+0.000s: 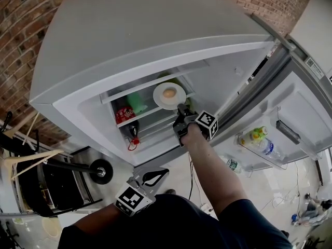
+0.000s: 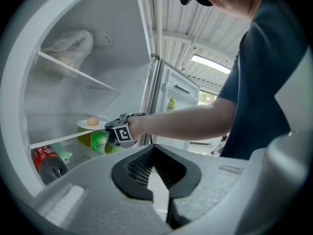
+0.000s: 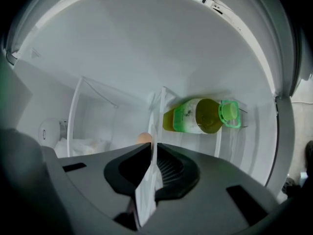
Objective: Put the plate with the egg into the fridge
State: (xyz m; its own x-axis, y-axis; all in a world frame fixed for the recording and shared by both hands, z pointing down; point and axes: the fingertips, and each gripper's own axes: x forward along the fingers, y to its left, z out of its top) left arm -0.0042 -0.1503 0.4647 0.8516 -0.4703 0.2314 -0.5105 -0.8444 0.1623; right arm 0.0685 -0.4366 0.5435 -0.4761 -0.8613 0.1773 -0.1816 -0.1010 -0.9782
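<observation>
Plate w/ the egg is already inside the fridge, sitting on the glass shelf just above the green bottle and red soda bottle. Our right gripper is clamped on the plate's near rim, which runs edge-on between the pads in the right gripper view. Our left gripper hangs low by our body, well apart from the fridge, jaws closed on nothing. We judge this as the placing step, nearly done. Next we'd need to check the plate rests fully on the shelf w/ no overhang, then let go and draw the right gripper straight back w/o dragging the rim or rolling the egg. Door is open, so shutting it may follow.
</observation>
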